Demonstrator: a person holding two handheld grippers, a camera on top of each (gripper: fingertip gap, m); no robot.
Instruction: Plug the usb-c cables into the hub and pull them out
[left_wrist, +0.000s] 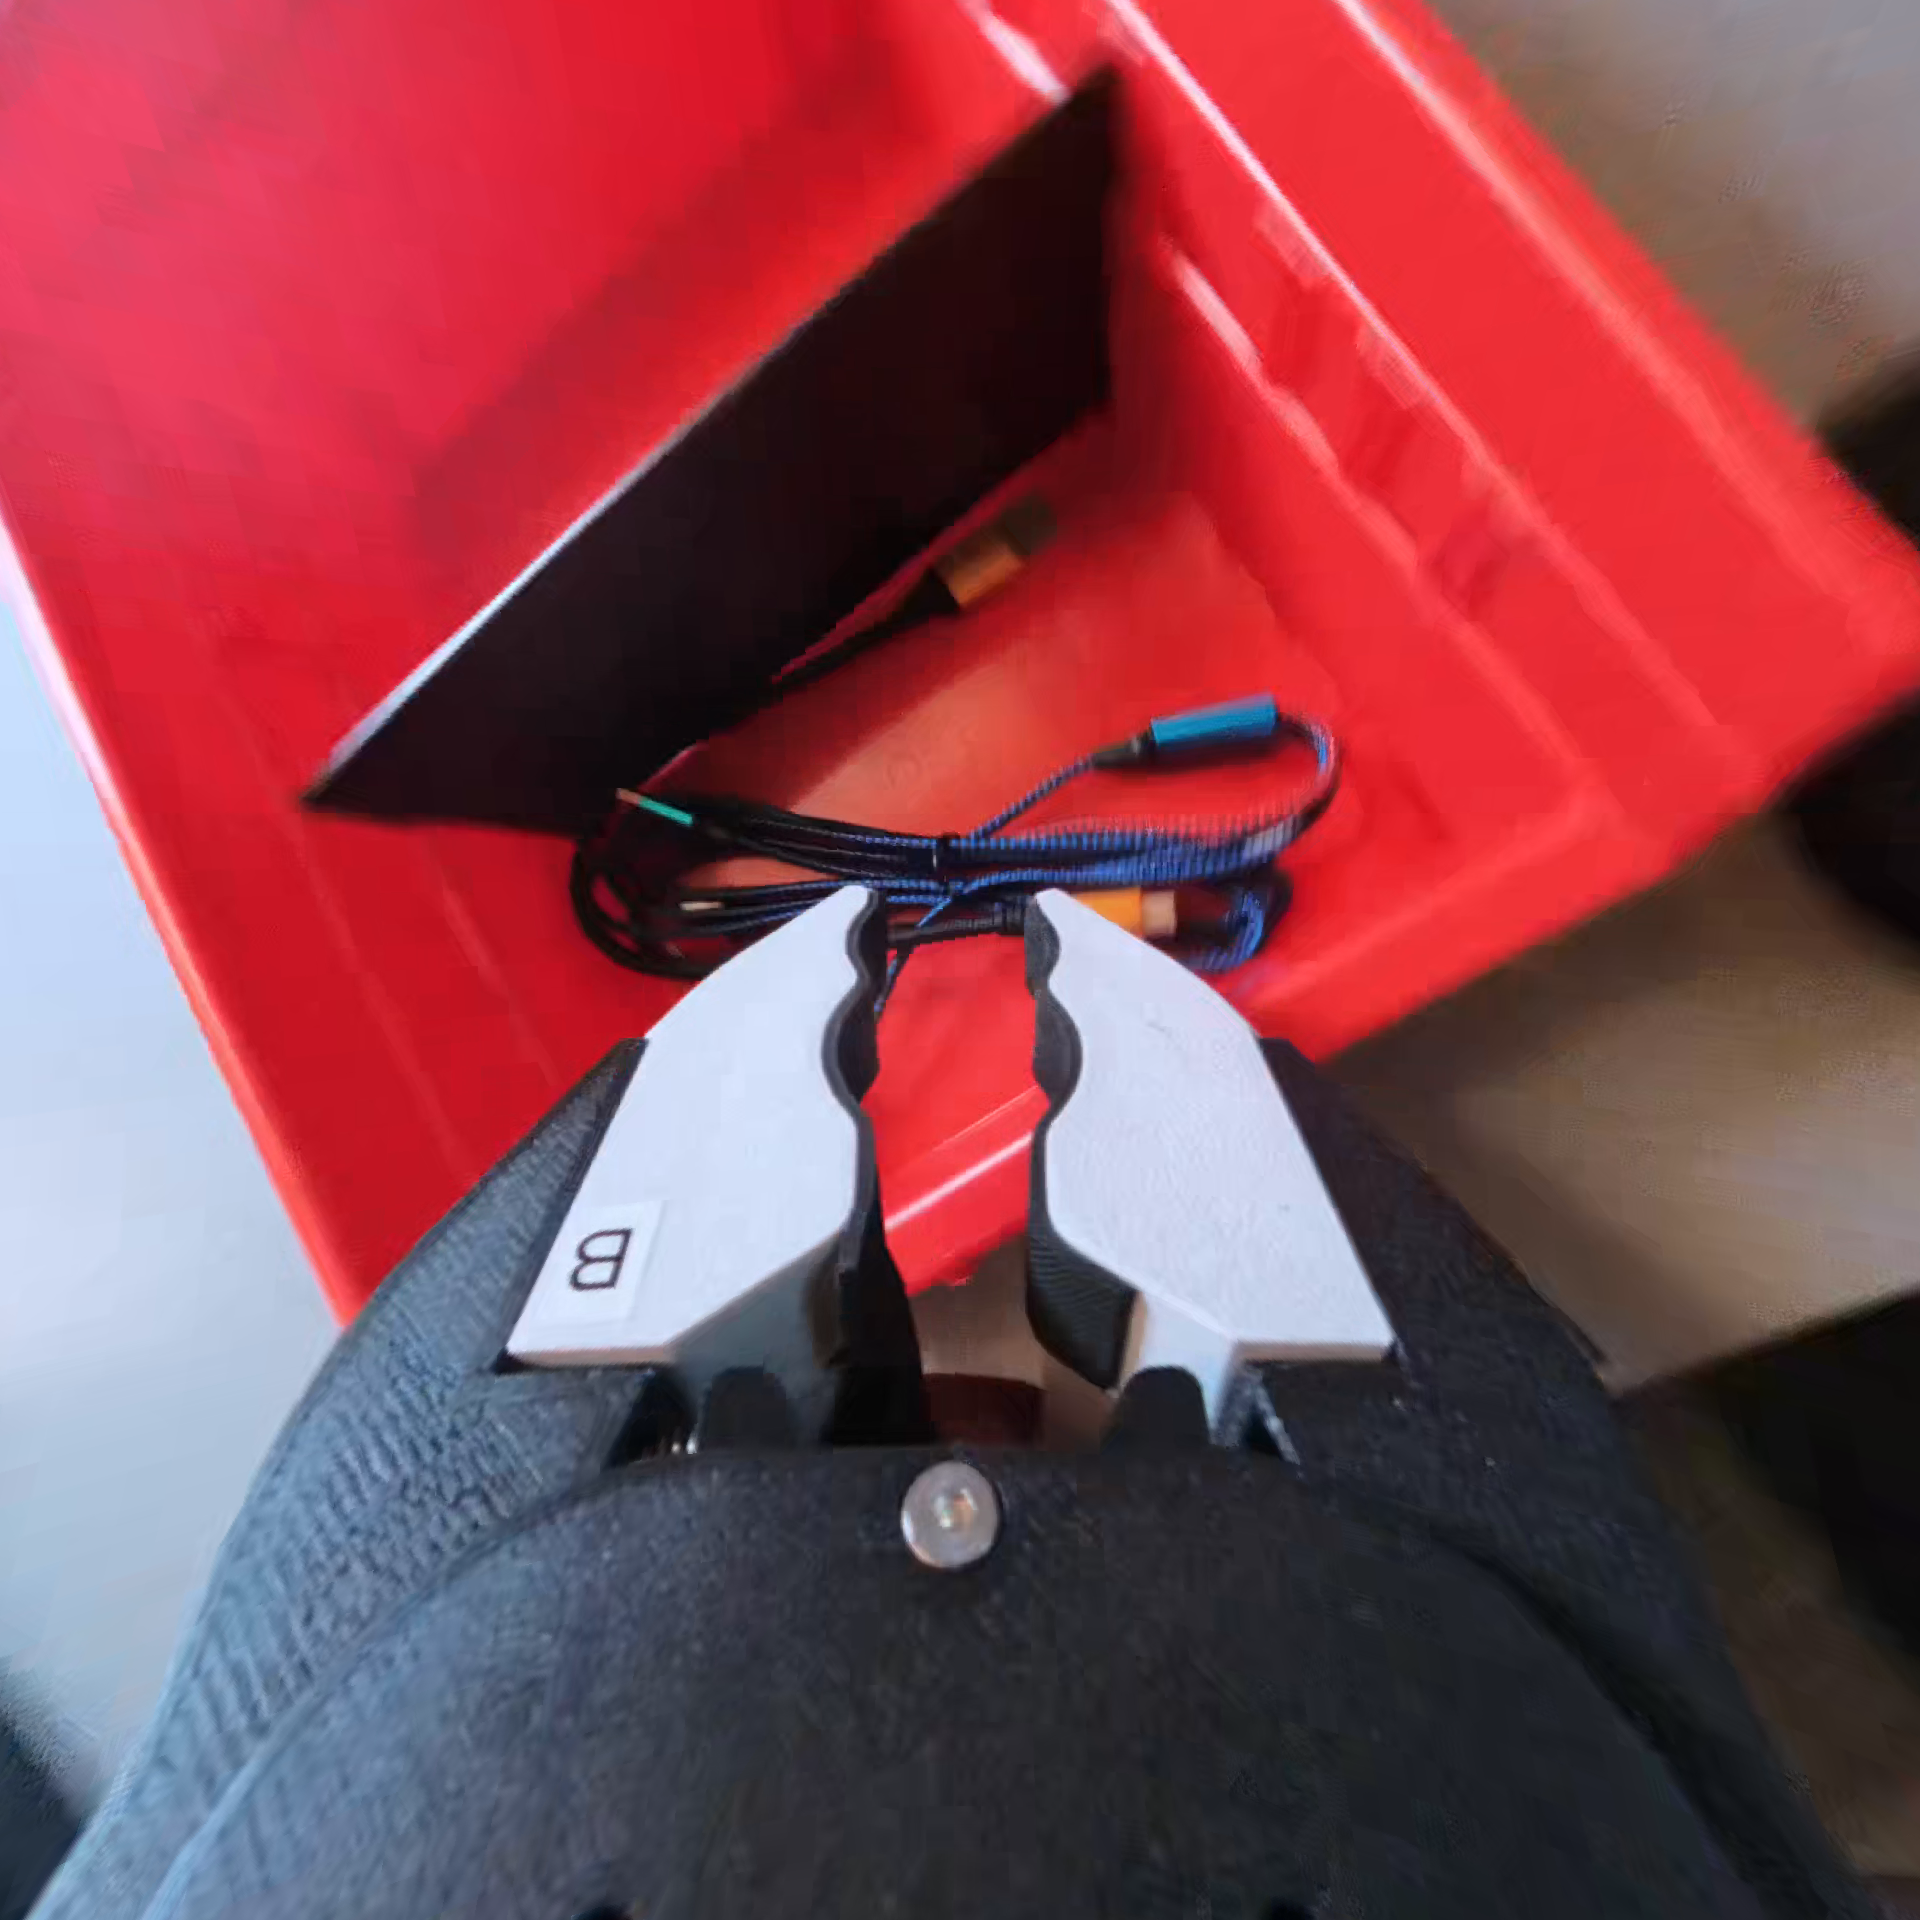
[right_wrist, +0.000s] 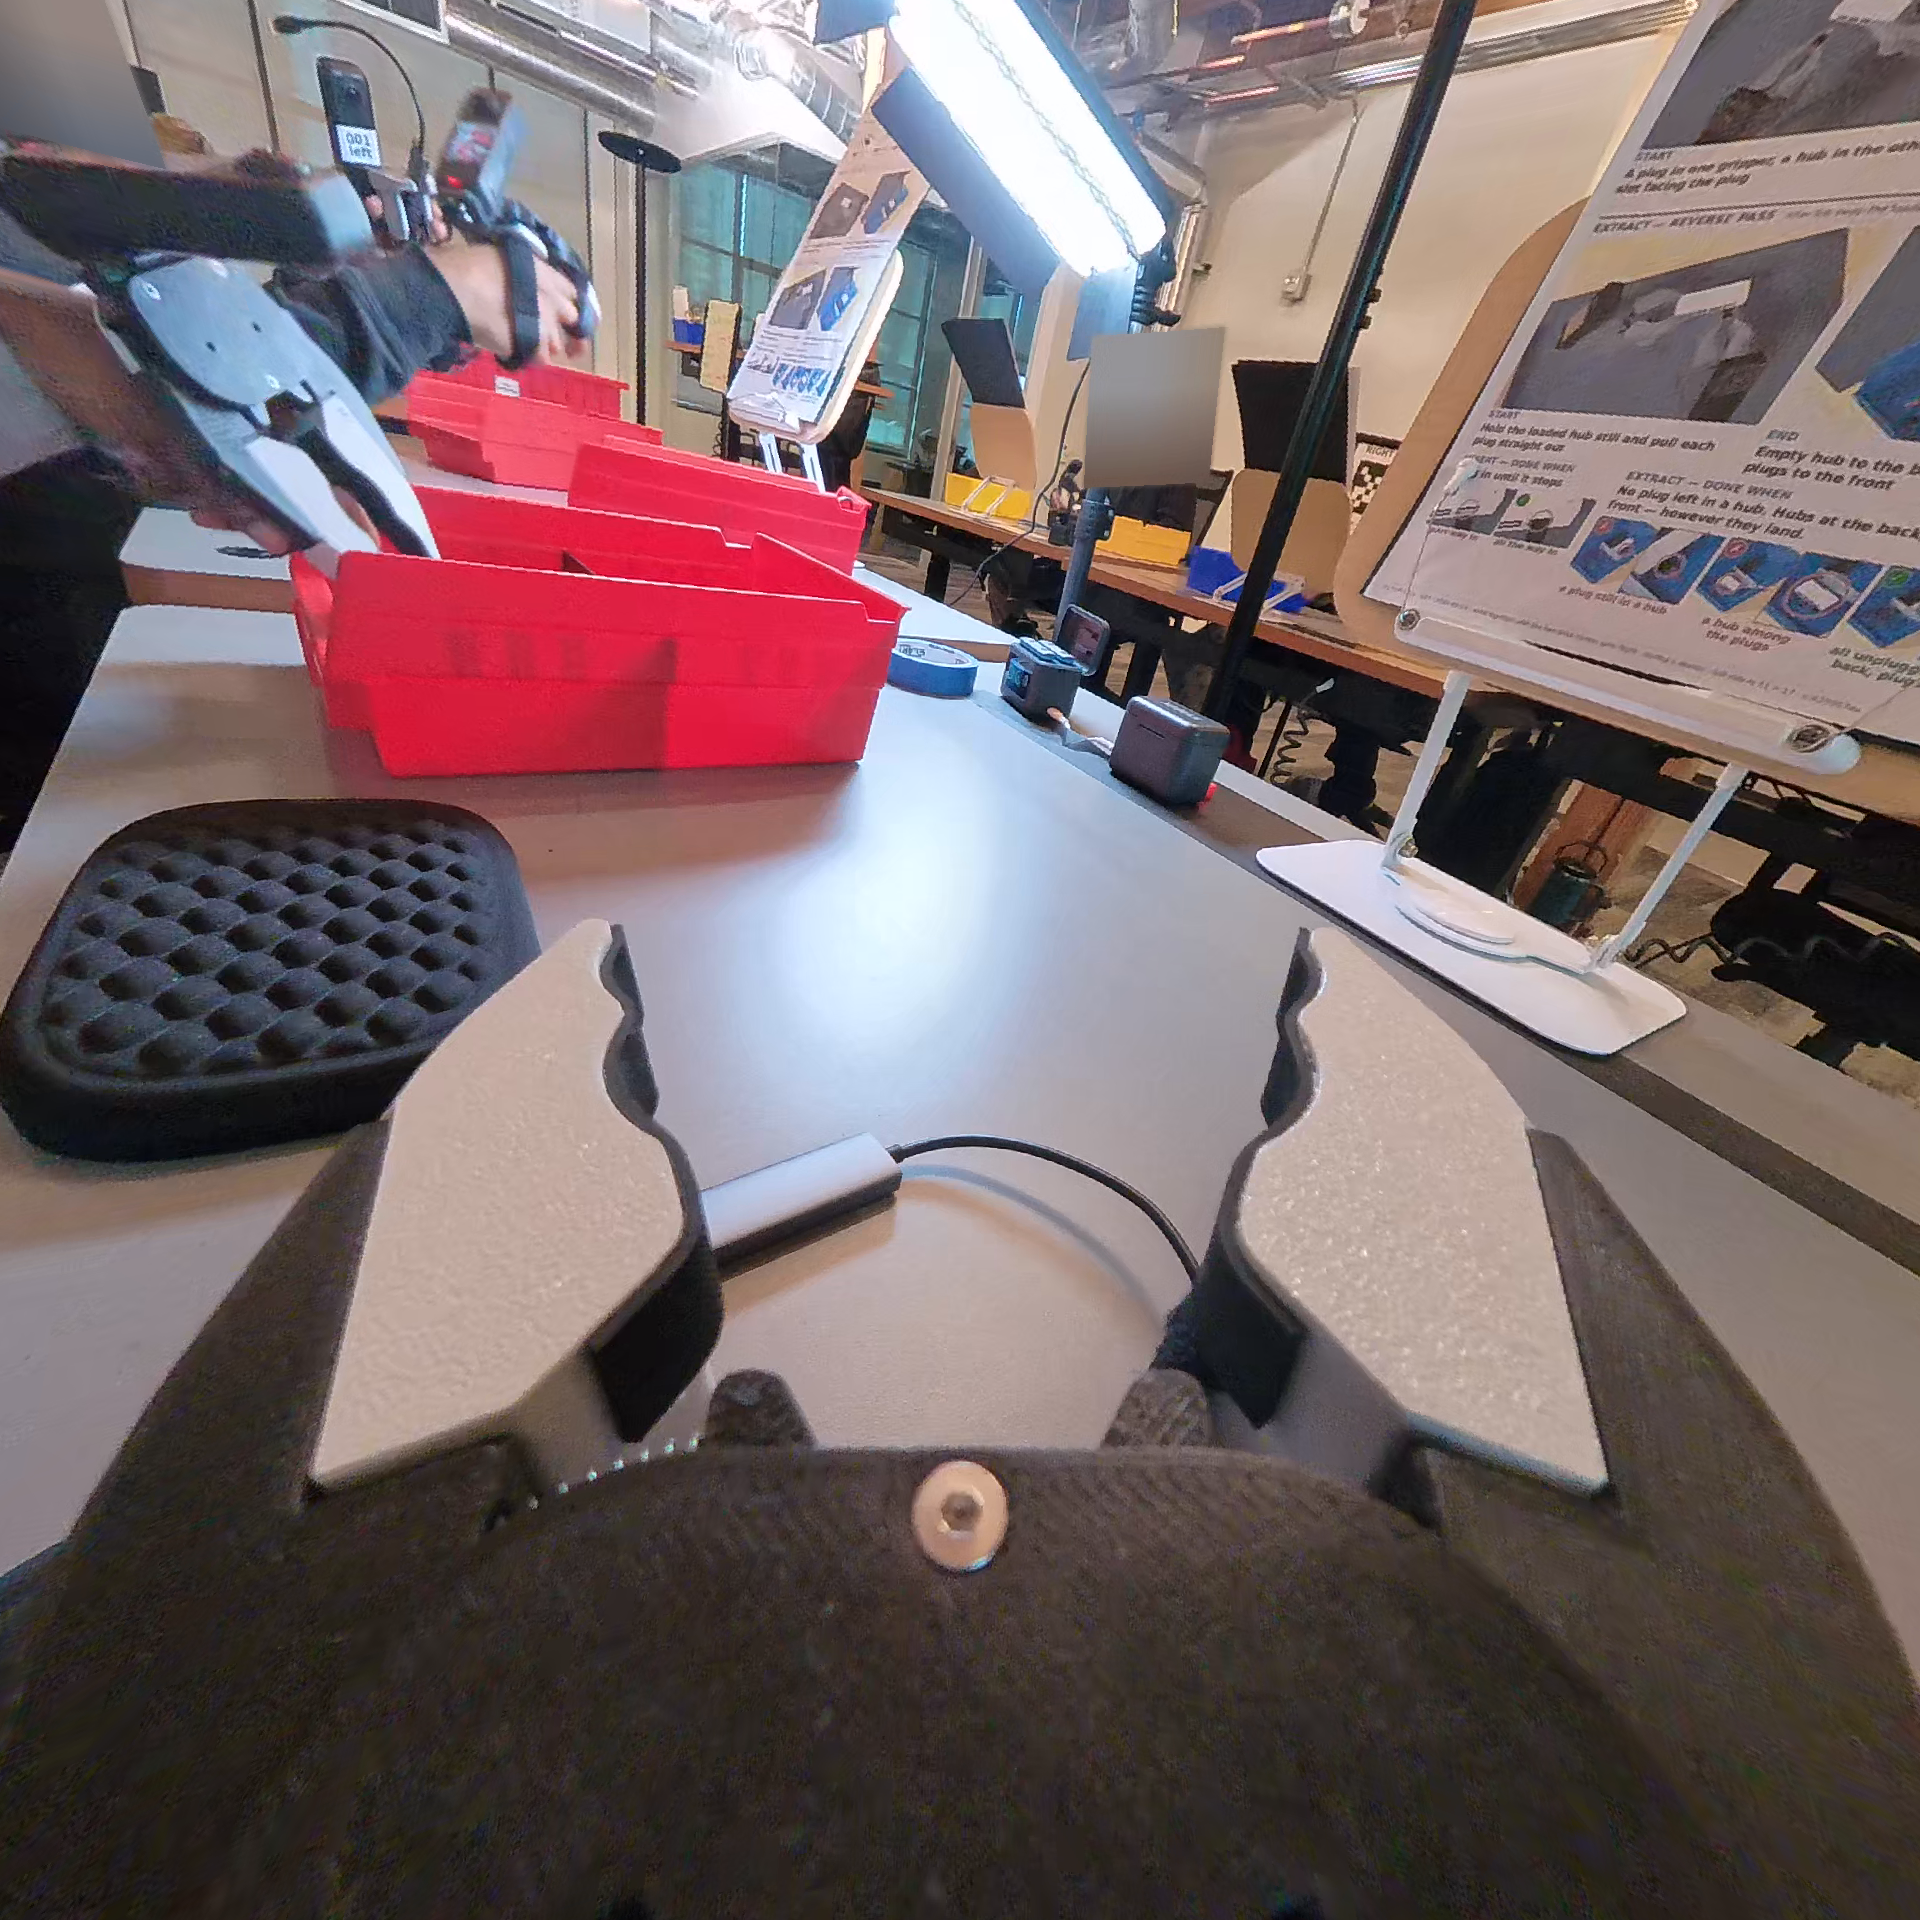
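In the left wrist view my left gripper (left_wrist: 951, 904) hangs over a red bin (left_wrist: 1455, 520), its tips just above a tied bundle of blue-black braided cables (left_wrist: 1039, 842). The jaws stand a little apart; a thin black cable crosses between the tips without being pinched. A blue plug (left_wrist: 1210, 724) and an orange plug (left_wrist: 1127, 914) belong to the bundle. In the right wrist view my right gripper (right_wrist: 956, 997) is wide open and low over the table. A grey hub (right_wrist: 800, 1184) with a black lead lies loose between its fingers. The left gripper (right_wrist: 364, 520) shows dipping into the bin (right_wrist: 623, 675).
A black divider (left_wrist: 779, 520) splits the bin; another orange plug (left_wrist: 987, 561) lies behind it. On the table are a black foam pad (right_wrist: 260, 956), blue tape (right_wrist: 932, 665), two small grey boxes (right_wrist: 1169, 748), and an instruction board on a white stand (right_wrist: 1475, 935). More red bins stand behind. Left tips to right tips: about 45 centimetres.
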